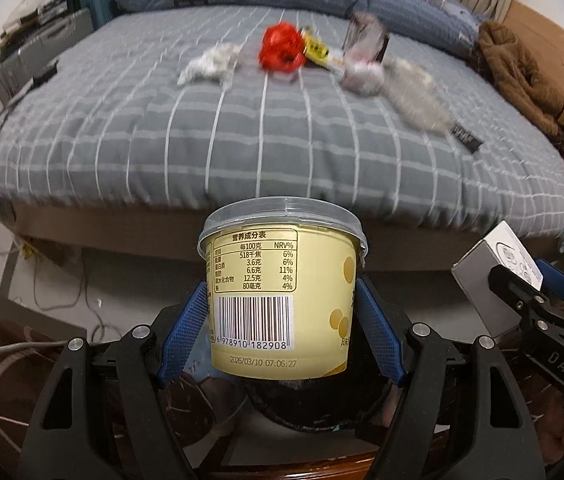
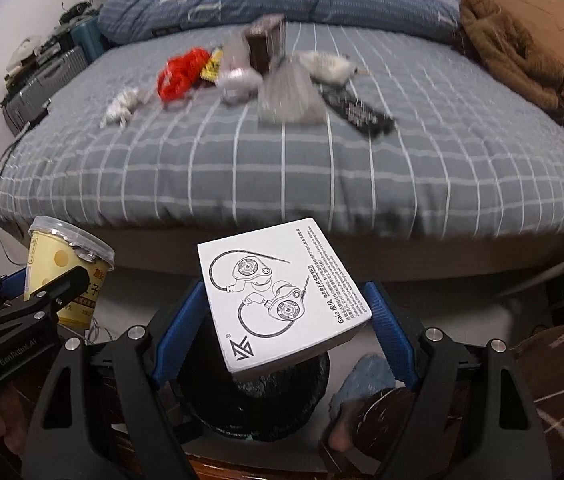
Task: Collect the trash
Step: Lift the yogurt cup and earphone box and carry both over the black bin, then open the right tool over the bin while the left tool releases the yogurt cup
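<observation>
My left gripper is shut on a yellow yogurt cup with a clear lid, held upright above a black bin. My right gripper is shut on a white earphone box, tilted, above the same black bin. The cup also shows at the left of the right wrist view, and the box at the right of the left wrist view. More trash lies on the bed: a red crumpled bag, white tissue, a yellow wrapper, clear plastic and a black wrapper.
The grey checked bed fills the middle of both views. A blue duvet lies at its far end and a brown coat at its right. Suitcases and cables stand at the left. A brown slipper and foot are beside the bin.
</observation>
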